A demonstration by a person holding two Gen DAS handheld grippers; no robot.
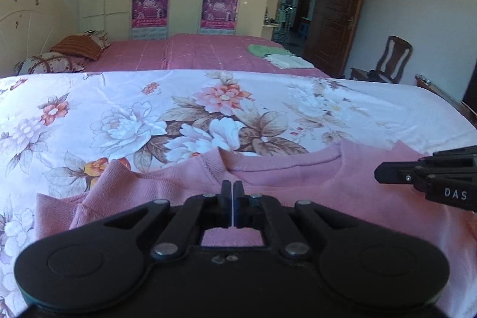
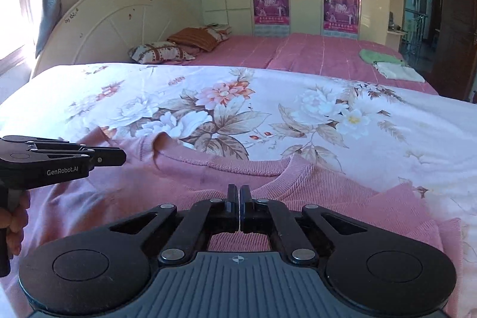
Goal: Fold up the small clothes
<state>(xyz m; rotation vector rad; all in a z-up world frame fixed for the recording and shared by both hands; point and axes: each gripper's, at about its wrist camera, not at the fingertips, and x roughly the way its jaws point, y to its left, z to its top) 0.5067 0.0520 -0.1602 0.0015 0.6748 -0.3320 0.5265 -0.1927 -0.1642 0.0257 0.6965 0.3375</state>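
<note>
Sweater: pink sweater [image 2: 313, 192] spread on the floral sheet [image 2: 387, 127], neckline away.
Left gripper [image 1: 232, 187]: fingers pressed together above the fabric, nothing visibly pinched.
Right gripper [image 2: 239, 191]: likewise closed, apparently empty.
Tip: open both, pinch matching shoulder edges, lift evenly.

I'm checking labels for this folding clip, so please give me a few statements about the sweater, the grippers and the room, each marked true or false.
1. The pink sweater lies on a floral sheet. True.
2. The left gripper is wide open. False: its fingers are closed together.
3. The right gripper has its fingers closed together. True.
4. The far bed holds a blue folded cloth. False: a green cloth and a white cloth lie there.
5. The wooden door is shut. False: it stands open.
</note>
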